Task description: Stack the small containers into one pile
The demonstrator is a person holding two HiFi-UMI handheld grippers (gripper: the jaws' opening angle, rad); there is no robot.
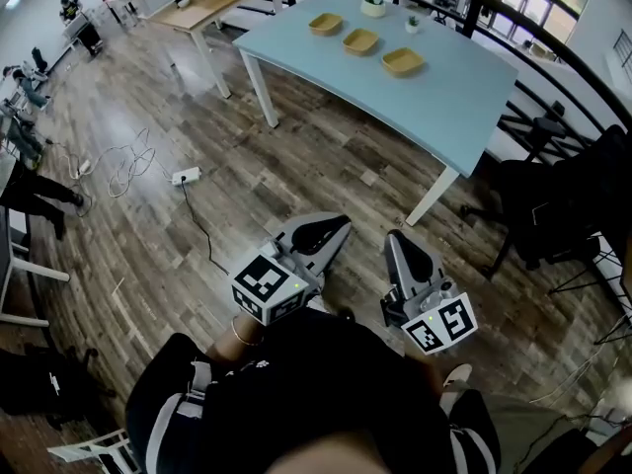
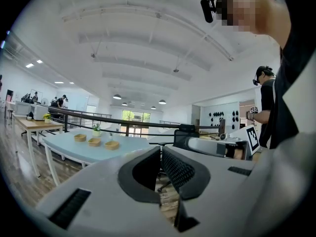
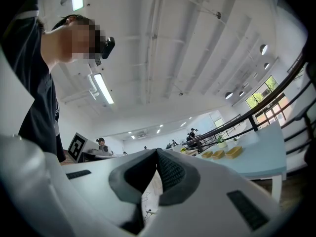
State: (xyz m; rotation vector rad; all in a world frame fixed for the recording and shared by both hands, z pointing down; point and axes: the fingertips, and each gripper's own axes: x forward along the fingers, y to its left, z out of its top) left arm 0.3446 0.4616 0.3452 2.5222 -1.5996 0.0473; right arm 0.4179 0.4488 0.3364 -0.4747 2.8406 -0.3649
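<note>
Three small tan containers (image 1: 325, 24) (image 1: 360, 40) (image 1: 402, 61) sit apart in a row on the light blue table (image 1: 444, 97), far ahead of me. Both grippers are held close to my body, over the wooden floor and well short of the table. The left gripper (image 1: 341, 223) is shut with nothing in it, its pads meeting in the left gripper view (image 2: 161, 149). The right gripper (image 1: 394, 237) (image 3: 157, 151) is shut and empty too. The containers show small in the left gripper view (image 2: 94, 141) and the right gripper view (image 3: 217, 154).
Two small potted plants (image 1: 373, 1) (image 1: 413, 25) stand behind the containers. A power strip with cables (image 1: 186, 176) lies on the floor at left. Black chairs (image 1: 553, 205) and a railing (image 1: 553, 117) stand at right. A wooden desk (image 1: 212, 3) is beyond the table.
</note>
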